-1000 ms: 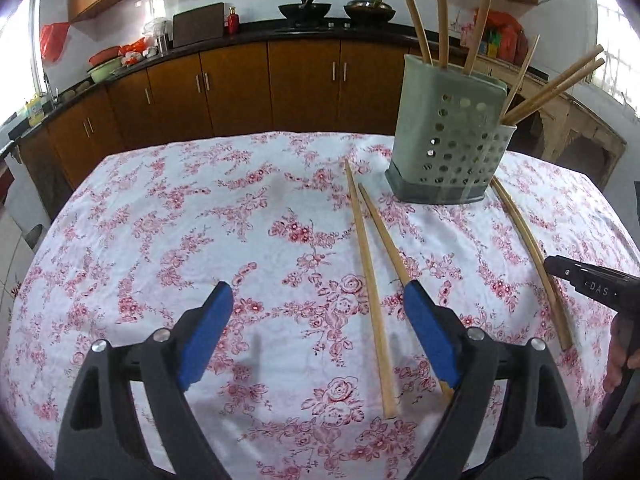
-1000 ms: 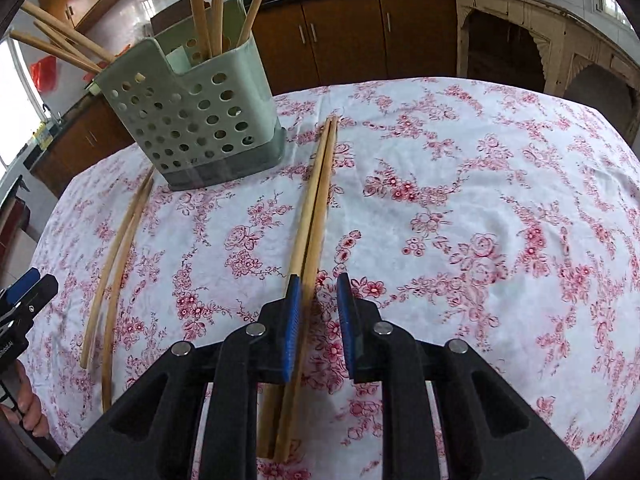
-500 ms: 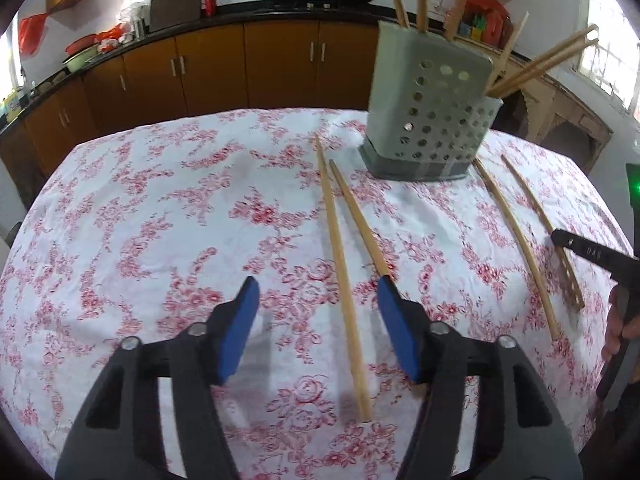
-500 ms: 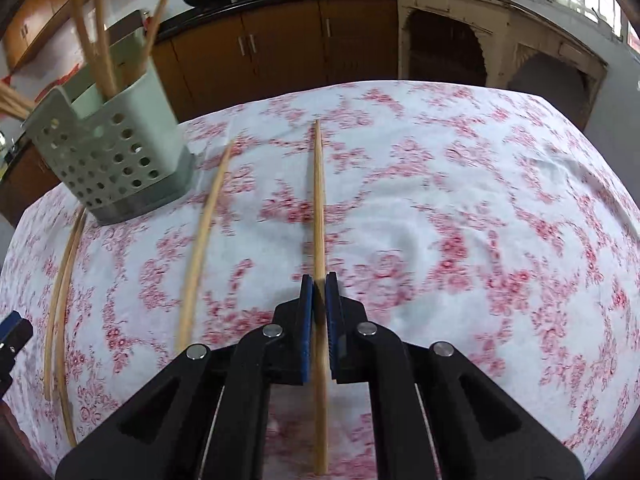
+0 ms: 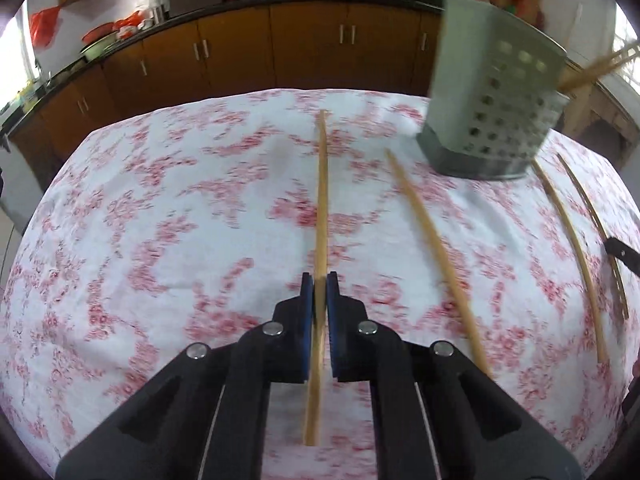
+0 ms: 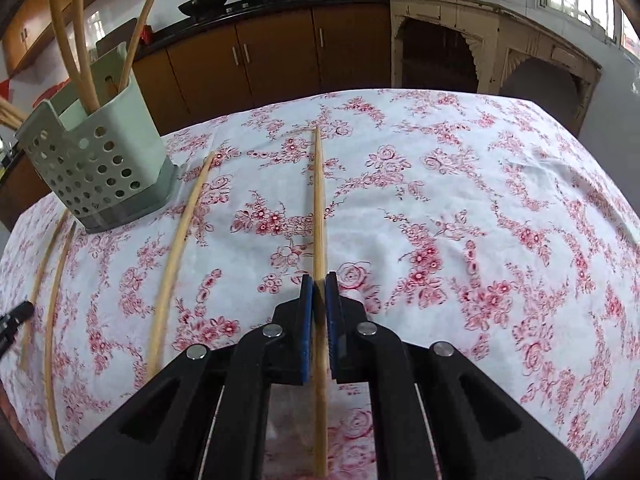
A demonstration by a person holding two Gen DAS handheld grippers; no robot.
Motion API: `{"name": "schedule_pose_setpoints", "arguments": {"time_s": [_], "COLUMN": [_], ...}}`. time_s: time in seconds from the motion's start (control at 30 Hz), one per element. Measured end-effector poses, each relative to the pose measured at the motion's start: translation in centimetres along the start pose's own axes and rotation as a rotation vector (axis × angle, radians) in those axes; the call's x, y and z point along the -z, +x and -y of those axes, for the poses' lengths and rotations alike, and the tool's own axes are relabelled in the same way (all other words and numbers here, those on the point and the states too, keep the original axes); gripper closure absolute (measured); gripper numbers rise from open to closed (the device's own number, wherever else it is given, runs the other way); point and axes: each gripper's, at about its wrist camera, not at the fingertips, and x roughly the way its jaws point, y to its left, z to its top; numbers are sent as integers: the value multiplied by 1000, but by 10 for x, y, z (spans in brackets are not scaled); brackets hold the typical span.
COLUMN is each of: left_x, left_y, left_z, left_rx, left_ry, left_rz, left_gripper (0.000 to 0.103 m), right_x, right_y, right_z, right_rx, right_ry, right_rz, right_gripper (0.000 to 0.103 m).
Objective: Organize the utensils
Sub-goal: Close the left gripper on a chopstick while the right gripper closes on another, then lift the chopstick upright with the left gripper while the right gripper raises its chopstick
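Observation:
My left gripper is shut on a wooden chopstick that points straight ahead over the floral tablecloth. My right gripper is shut on another wooden chopstick, also pointing ahead. A pale green perforated utensil holder with several chopsticks in it stands at the far right in the left wrist view and at the far left in the right wrist view. One loose chopstick lies right of the left gripper. One loose chopstick lies left of the right gripper.
Two more chopsticks lie beyond the holder near the table's side; they also show in the right wrist view. Brown kitchen cabinets and a counter with woks stand behind the table. A white arched cupboard stands at the back right.
My left gripper has closed from wide open onto a chopstick. My right gripper went from nearly closed around a pair to shut on one chopstick, now lifted apart from its neighbour.

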Motion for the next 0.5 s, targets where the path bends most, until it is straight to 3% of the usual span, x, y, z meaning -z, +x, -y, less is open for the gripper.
{"name": "schedule_pose_setpoints", "arguments": {"time_s": [0.5], "left_x": [5], "left_y": [-1], "left_z": [1], "left_rx": [49], "left_ry": [17], "left_rz": [31], "left_gripper": [77], "right_x": [2], "right_y": [-1], "right_z": [-2], "right_rx": [4], "right_ry": [-13], "right_rz": [10], "right_gripper": [95]}}
